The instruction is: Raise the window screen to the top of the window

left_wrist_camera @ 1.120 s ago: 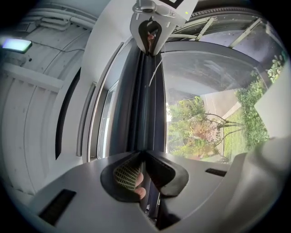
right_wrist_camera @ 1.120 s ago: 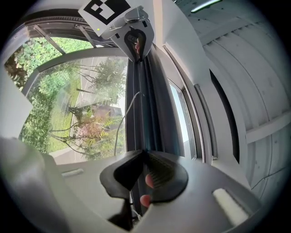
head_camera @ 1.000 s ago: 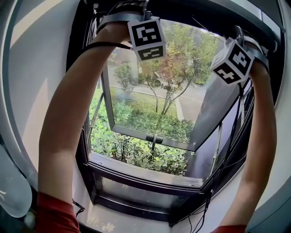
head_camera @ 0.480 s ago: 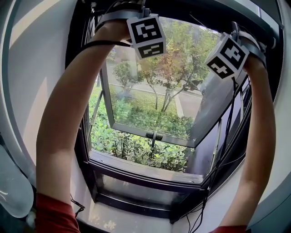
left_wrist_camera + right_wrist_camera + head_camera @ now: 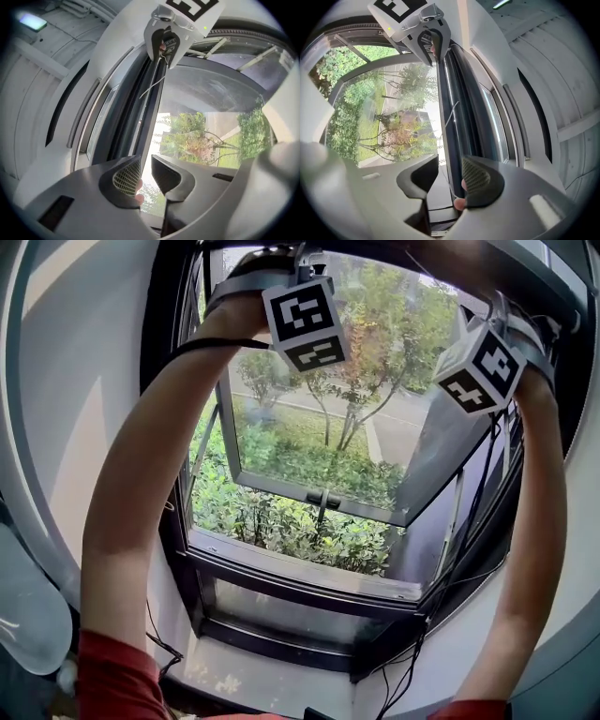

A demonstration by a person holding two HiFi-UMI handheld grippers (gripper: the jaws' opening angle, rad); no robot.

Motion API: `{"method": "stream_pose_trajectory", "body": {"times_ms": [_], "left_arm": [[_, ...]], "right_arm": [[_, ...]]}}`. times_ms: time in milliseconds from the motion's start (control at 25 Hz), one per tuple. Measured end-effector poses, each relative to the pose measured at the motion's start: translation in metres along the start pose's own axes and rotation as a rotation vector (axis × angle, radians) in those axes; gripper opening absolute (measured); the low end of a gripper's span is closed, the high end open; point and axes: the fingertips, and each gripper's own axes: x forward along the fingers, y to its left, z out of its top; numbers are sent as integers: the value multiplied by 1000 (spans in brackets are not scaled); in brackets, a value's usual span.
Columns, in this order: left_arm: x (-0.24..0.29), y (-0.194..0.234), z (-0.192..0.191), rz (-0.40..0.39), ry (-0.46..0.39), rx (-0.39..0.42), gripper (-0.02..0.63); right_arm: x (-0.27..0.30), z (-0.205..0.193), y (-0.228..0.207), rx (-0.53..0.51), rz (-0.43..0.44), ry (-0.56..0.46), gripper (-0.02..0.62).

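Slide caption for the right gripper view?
Right tongs, jaws just opened, dark window frame between them, not gripped.

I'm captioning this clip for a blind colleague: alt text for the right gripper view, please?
The right claw, jaws just opened wide, points along a dark window frame whose edge runs between the jaws, unpinched. Beside it, trees and lawn show outside.

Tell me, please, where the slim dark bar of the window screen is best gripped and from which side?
Grip the slim dark bar towards both ends, coming from below on the room side. It runs thin and straight along the top of the black window frame, so jaws can probably close across its narrow edge, and two holds should keep it level.
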Motion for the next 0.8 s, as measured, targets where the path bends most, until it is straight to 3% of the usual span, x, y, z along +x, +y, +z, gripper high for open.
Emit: {"method": "stream_pose_trajectory", "body": {"times_ms": [160, 360, 520, 800], "left_arm": [[-24, -31, -3, -58, -53, -183, 55], [-50, -59, -10, -77, -77, -322, 55], [-77, -75, -14, -92, -89, -461, 55], [-126, -115, -35, -120, -69, -668, 54]], "right_arm": [[-14, -2, 25, 47, 28, -21, 161], [-25, -3, 63, 152, 80, -40, 161], [-44, -5, 100, 302, 142, -52, 161], [-92, -1, 157, 554, 168, -114, 161]]}}
